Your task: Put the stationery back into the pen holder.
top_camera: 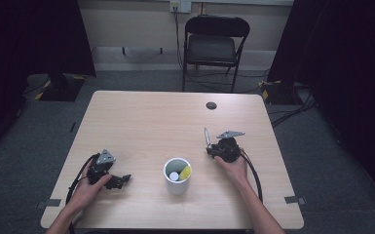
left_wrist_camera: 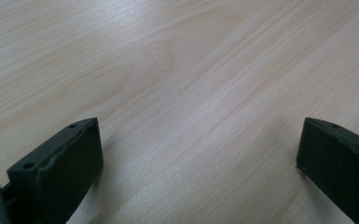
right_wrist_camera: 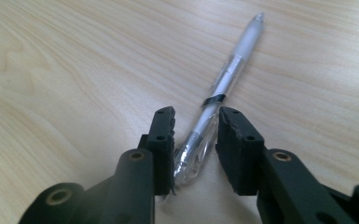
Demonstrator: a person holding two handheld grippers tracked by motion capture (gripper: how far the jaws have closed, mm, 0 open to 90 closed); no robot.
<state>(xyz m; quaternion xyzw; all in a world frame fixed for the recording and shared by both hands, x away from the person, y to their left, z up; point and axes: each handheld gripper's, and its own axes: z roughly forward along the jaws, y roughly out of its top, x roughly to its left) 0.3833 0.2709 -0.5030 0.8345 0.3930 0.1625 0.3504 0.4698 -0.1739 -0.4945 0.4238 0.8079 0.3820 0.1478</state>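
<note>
A clear pen (right_wrist_camera: pixel 224 79) with a frosted barrel lies on the wooden table (top_camera: pixel 141 117), its tip pointing away from me. My right gripper (right_wrist_camera: pixel 195 122) is shut on the pen's near end; the barrel sits slantwise between the two pads. In the high view this gripper (top_camera: pixel 207 146) is right of centre, with the pen (top_camera: pixel 206 135) sticking out toward the far side. My left gripper (top_camera: pixel 121 179) rests low at the front left, its jaws (left_wrist_camera: pixel 198 149) wide open over bare wood with nothing between them.
A white cup (top_camera: pixel 177 175) stands between the two hands near the front edge, with a yellow item (top_camera: pixel 185 171) and a white one (top_camera: pixel 174 176) inside. A dark round cable hole (top_camera: pixel 211 105) sits at the far right of the table. A black chair (top_camera: pixel 214 46) stands beyond the table.
</note>
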